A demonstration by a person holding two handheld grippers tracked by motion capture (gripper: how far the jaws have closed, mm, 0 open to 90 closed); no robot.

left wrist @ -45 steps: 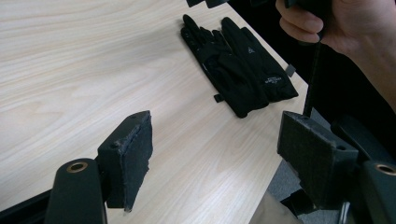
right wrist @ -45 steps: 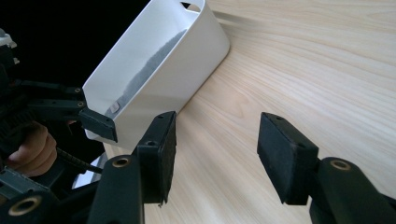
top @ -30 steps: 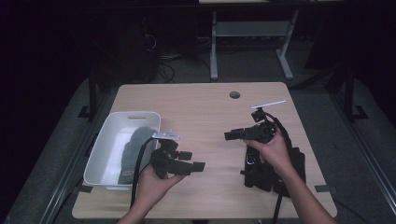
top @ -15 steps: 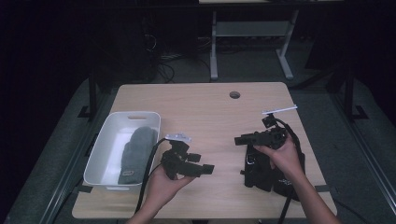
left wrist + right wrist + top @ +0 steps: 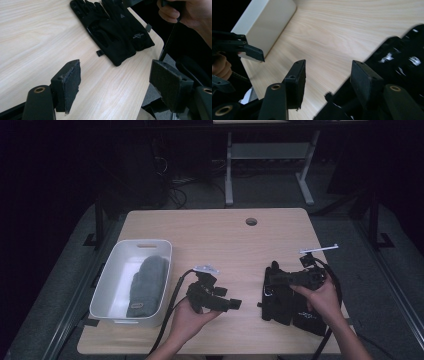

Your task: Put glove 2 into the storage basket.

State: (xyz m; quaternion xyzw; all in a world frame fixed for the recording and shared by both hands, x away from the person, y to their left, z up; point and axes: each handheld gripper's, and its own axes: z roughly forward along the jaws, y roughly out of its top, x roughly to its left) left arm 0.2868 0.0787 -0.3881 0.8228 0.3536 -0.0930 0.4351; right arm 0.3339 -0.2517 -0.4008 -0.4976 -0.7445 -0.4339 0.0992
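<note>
From the high view we see a wooden table (image 5: pixel 215 232) with a white bin (image 5: pixel 112 285) at its left side, and a grey mitten (image 5: pixel 147 285) lying inside the bin. Near the right edge lie the black gloves (image 5: pixel 287 307), flat on the table, one beside the other. Our left tool (image 5: pixel 235 304) hangs above the bare wood between the bin and the gloves, its jaws pointing toward the gloves and pinching nothing. Our right tool (image 5: pixel 270 277) hovers just over the far end of the gloves, pointing toward the bin; from here we cannot tell how wide it stands.

In the left gripper view, the left tool (image 5: pixel 115 82) has its jaws spread wide, with only wood grain between the pads. The black gloves (image 5: pixel 112 27) lie ahead of it, well apart from the pads, one overlapping the other near the table's edge. The person's right hand (image 5: pixel 186 12) shows at the top right corner.

In the right gripper view, the right tool (image 5: pixel 328 80) also stands spread, with nothing pressed between its pads. The black gloves (image 5: pixel 402 57) lie blurred under and beside its right-hand jaw; we cannot tell whether that jaw touches them. Farther off we see the white bin (image 5: pixel 265 22), and the left tool (image 5: pixel 249 51) in front of it at the left edge.
</note>
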